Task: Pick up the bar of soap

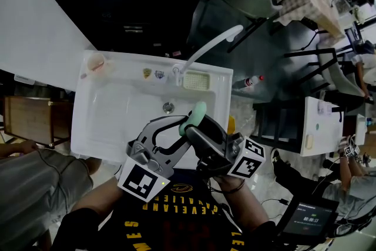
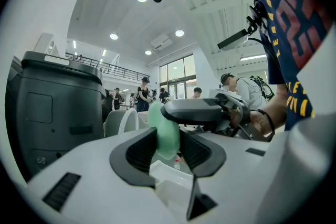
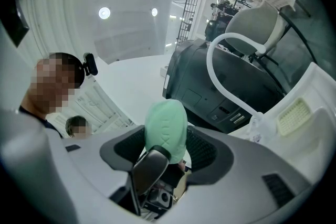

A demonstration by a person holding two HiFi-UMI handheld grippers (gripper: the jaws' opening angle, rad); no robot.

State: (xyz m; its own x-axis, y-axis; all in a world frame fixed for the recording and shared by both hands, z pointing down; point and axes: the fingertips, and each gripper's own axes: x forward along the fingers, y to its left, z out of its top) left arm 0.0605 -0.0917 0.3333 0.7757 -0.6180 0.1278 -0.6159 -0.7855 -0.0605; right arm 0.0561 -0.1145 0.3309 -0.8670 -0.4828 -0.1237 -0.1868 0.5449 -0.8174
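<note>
The pale green bar of soap (image 1: 195, 116) is held up over the front right of the white sink (image 1: 106, 120). Both grippers meet at it. My left gripper (image 1: 181, 126) comes in from the left and my right gripper (image 1: 198, 131) from the right. In the left gripper view the bar of soap (image 2: 164, 136) stands edge-on, filling the gap between the pads (image 2: 137, 152), with a dark finger of the right gripper (image 2: 195, 110) crossing it. In the right gripper view the bar of soap (image 3: 166, 131) shows its broad face between the pads (image 3: 206, 150).
A curved white faucet (image 1: 211, 47) rises at the sink's back. Beside its base lies a yellowish ribbed pad (image 1: 195, 80), and a pink dish (image 1: 96, 63) sits in the back left corner. The drain (image 1: 168, 107) is mid-basin. A small bottle (image 1: 249, 82) lies right of the sink.
</note>
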